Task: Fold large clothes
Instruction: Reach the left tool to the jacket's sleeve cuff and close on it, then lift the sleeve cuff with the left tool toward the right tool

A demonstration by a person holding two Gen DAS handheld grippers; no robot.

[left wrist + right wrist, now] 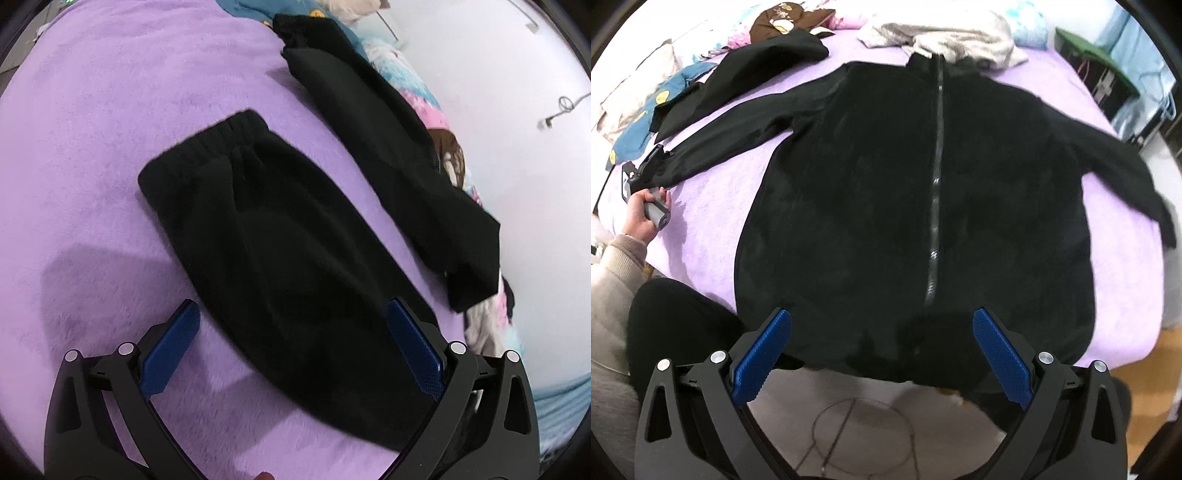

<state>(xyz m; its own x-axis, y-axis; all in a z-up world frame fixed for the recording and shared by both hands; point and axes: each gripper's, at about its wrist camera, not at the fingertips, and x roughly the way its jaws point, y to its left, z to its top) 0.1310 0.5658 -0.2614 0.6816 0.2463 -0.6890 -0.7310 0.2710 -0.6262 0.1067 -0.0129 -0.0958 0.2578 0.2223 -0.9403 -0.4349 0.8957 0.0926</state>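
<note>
A black zip-up jacket (886,206) lies spread flat, front up, on a purple blanket (713,206), both sleeves out to the sides, zipper (936,184) closed. My right gripper (882,332) is open and empty, hovering over the jacket's hem at the bed's near edge. My left gripper (291,325) is open and empty over the cuff end of the jacket's left sleeve (266,236); it also shows in the right wrist view (646,166) at the sleeve end, held by a hand (646,214).
Another black garment (388,147) lies beyond the sleeve, also in the right wrist view (738,74). Patterned clothes (417,96) and a grey-white garment (945,33) lie along the bed's far side. A white wall (517,147) is right. A dark rack (1108,85) stands past the bed.
</note>
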